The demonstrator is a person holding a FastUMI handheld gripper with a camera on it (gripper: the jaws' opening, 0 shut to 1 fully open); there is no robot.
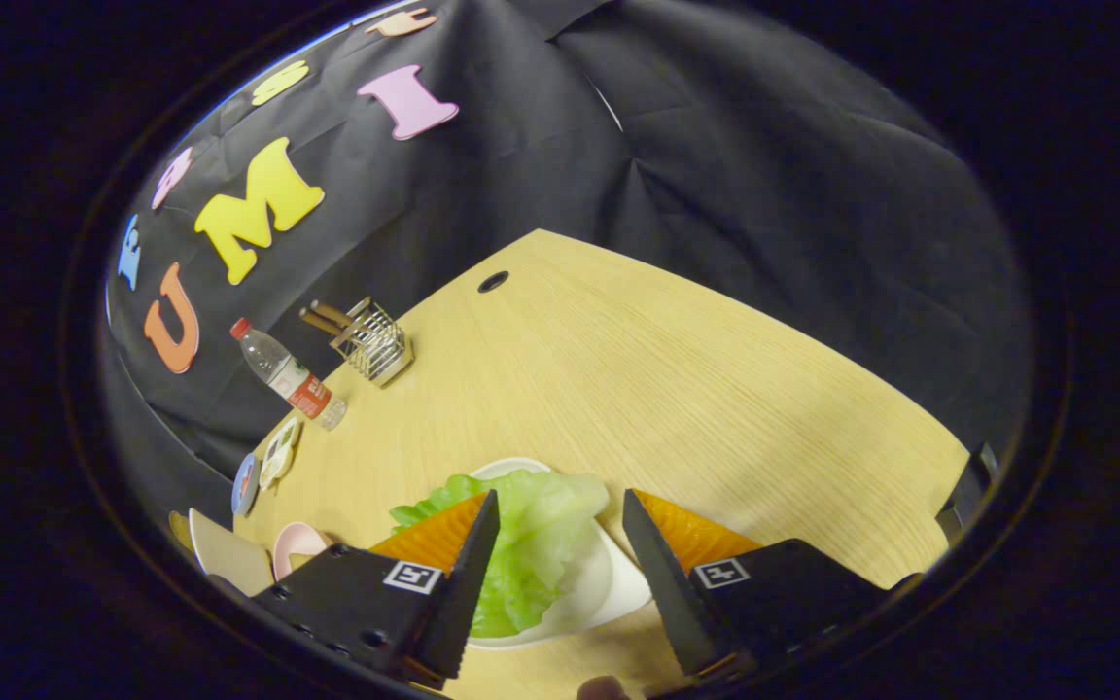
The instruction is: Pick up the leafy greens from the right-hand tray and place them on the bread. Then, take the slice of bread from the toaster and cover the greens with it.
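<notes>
Leafy greens (533,544) in white tray (618,593) at lower centre of frame, between spread fingers of hand-held gripper (560,525), ungrasped; pickup step apparently in hand, next calling for lowering and closing.

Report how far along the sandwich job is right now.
Nothing looks done yet: the leafy greens lie in their white tray on the table. In hand: the hand-held gripper is open, fingers either side of the greens, not pressing them. Left: grasp them, put them on the bread, then cover with the toaster slice.
</notes>
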